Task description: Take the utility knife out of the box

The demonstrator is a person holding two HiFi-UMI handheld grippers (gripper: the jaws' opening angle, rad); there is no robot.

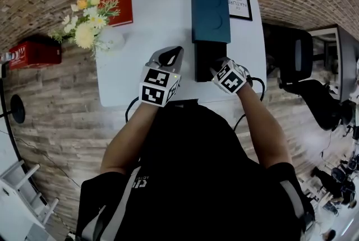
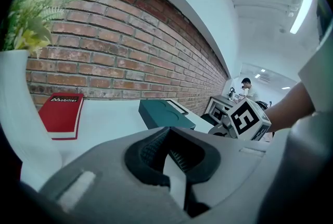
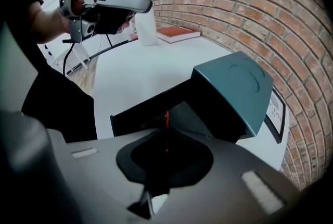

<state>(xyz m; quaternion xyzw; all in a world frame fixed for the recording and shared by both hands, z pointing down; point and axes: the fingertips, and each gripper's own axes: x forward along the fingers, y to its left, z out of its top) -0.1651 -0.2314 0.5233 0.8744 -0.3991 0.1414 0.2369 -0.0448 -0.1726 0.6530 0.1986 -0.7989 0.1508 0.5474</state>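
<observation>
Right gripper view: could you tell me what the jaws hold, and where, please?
Probably the utility knife: a thin red-edged thing sits between the shut jaws; by which part cannot be told.

The left gripper (image 2: 167, 151) sits low at six o'clock, its ribbed jaws pressed together with nothing between them. On the white table (image 2: 112, 119) a teal box (image 2: 164, 112) lies at twelve o'clock from the jaws and a red book (image 2: 62, 113) at ten. A white vase (image 2: 18, 113) of flowers (image 2: 36, 4) fills nine o'clock. At three o'clock a hand carries a marker cube (image 2: 247, 120).
</observation>
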